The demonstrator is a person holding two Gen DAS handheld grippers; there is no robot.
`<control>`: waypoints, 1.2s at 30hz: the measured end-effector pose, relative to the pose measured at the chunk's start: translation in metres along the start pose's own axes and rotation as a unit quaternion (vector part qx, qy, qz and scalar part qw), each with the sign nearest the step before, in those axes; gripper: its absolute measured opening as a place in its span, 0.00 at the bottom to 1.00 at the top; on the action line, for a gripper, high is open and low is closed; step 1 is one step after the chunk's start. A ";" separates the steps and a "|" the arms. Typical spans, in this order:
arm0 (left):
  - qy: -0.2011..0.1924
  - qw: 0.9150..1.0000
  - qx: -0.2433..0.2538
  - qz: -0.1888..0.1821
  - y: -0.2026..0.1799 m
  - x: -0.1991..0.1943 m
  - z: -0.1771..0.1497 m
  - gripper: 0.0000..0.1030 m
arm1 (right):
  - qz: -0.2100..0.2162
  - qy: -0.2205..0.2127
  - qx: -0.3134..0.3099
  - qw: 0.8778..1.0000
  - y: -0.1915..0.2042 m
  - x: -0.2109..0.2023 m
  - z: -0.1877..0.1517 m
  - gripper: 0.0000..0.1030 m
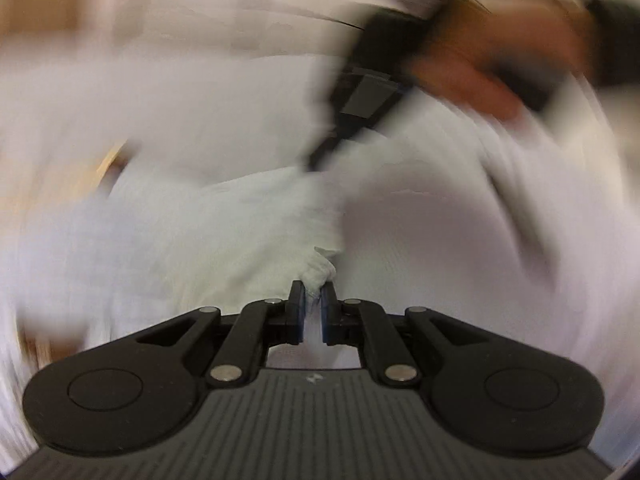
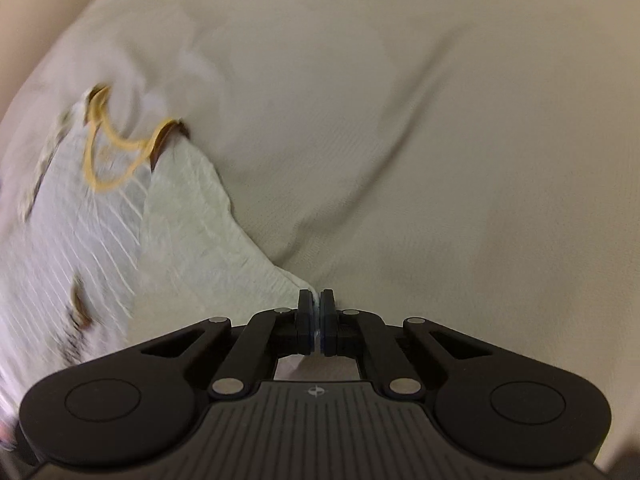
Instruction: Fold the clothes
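Note:
A white garment point(image 1: 224, 220) with a yellow-trimmed neckline point(image 2: 116, 152) and thin stripes lies bunched over a pale sheet. My left gripper point(image 1: 313, 292) is shut on a bunched corner of its white fabric. My right gripper point(image 2: 317, 300) is shut on another edge of the same garment point(image 2: 192, 232), which stretches away to the left. In the blurred left wrist view, the right gripper's black body point(image 1: 360, 92) and the person's hand point(image 1: 488, 68) show at the upper right.
A cream sheet point(image 2: 420, 140) with soft creases covers the surface under and beyond the garment. A tan wooden surface point(image 1: 36, 0) shows at the far upper left. The left wrist view is heavily motion-blurred.

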State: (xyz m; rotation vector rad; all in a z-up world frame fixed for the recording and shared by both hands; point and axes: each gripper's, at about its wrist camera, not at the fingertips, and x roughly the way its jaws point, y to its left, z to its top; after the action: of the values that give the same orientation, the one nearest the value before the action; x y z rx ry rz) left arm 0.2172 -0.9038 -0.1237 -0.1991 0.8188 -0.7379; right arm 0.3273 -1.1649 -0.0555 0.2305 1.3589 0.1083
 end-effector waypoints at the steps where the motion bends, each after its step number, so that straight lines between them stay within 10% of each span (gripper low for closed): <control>1: -0.004 0.998 -0.063 -0.002 0.016 -0.004 0.000 0.05 | 0.006 -0.002 0.002 1.000 0.011 -0.005 0.004 0.02; 5: -0.009 0.964 -0.266 -0.012 0.074 -0.012 -0.008 0.05 | 0.080 -0.034 0.002 0.996 0.055 -0.009 0.022 0.11; 10: 0.011 0.931 -0.365 -0.021 0.114 -0.009 -0.026 0.05 | 0.122 -0.121 -0.018 0.985 0.078 -0.009 0.022 0.34; 20: 0.025 0.925 -0.378 -0.022 0.122 0.001 -0.036 0.04 | 0.058 -0.069 -0.148 0.985 0.087 0.036 -0.035 0.34; 33: 0.038 0.937 -0.346 -0.029 0.121 -0.001 -0.040 0.04 | 0.055 -0.081 -0.249 0.964 0.091 0.067 0.000 0.32; 35: 0.039 0.938 -0.343 -0.030 0.121 -0.001 -0.040 0.04 | 0.047 -0.057 -0.260 0.963 0.100 0.087 0.000 0.22; 36: 0.039 0.939 -0.341 -0.030 0.121 0.000 -0.039 0.04 | 0.041 -0.053 -0.262 0.963 0.103 0.092 0.003 0.00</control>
State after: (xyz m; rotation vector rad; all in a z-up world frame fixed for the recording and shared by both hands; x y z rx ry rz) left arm 0.2516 -0.8096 -0.2029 -0.8261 1.1284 -0.4948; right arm 0.3553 -1.0459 -0.1196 -0.1522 1.1685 0.5103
